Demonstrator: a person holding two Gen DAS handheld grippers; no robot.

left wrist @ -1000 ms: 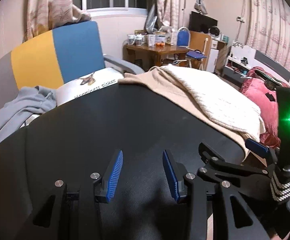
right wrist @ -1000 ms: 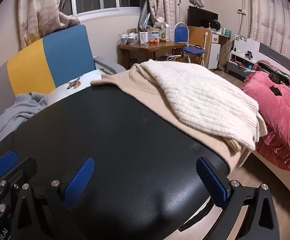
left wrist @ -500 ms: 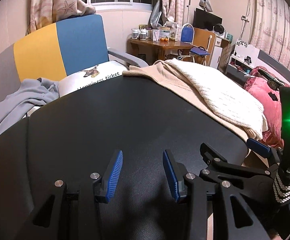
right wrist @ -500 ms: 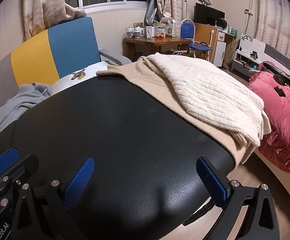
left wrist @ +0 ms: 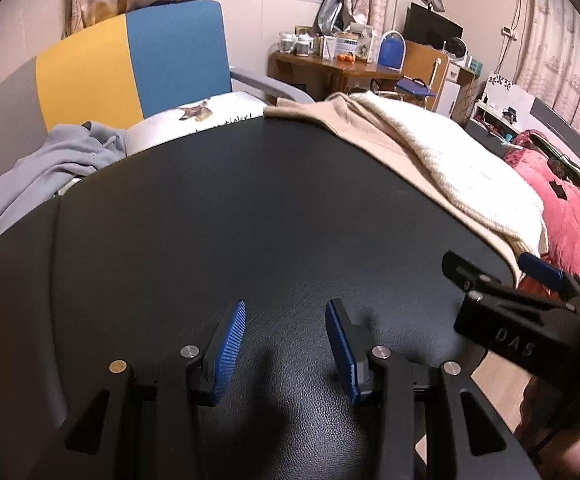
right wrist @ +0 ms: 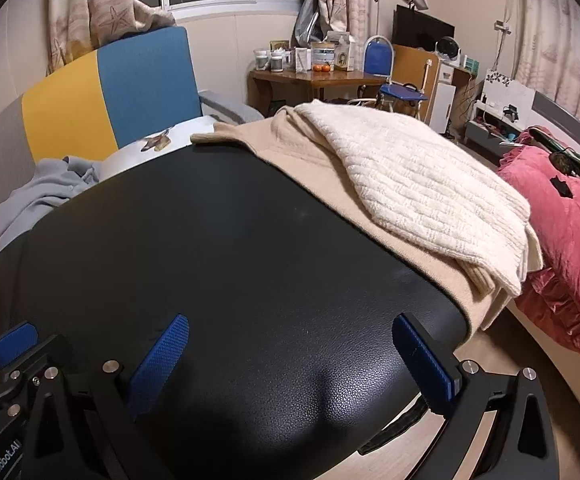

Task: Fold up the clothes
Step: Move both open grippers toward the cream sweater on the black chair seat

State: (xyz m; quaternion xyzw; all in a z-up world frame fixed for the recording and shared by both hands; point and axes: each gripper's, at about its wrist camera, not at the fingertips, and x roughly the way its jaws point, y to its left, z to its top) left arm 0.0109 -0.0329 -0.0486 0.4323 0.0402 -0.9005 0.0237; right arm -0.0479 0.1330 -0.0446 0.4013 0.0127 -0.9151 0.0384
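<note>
At far left, a grey garment [right wrist: 29, 196] lies crumpled before the chair [right wrist: 105, 92]. The left gripper [left wrist: 285, 342] hovers partly open and empty over the black table [left wrist: 249, 216]; the right gripper [right wrist: 290, 360] gapes wide, empty. At upper right, a cream sweater [right wrist: 422, 184] lies atop a beige one [right wrist: 306, 160].

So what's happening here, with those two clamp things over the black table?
A person is holding two hand-held grippers above a black padded surface, getting ready to fold clothes. Both the left gripper and the right gripper are open and hold nothing. A cream knit sweater lies on a beige garment at the far right edge of the surface, neither one touched. A grey garment is heaped on the chair behind.
</note>
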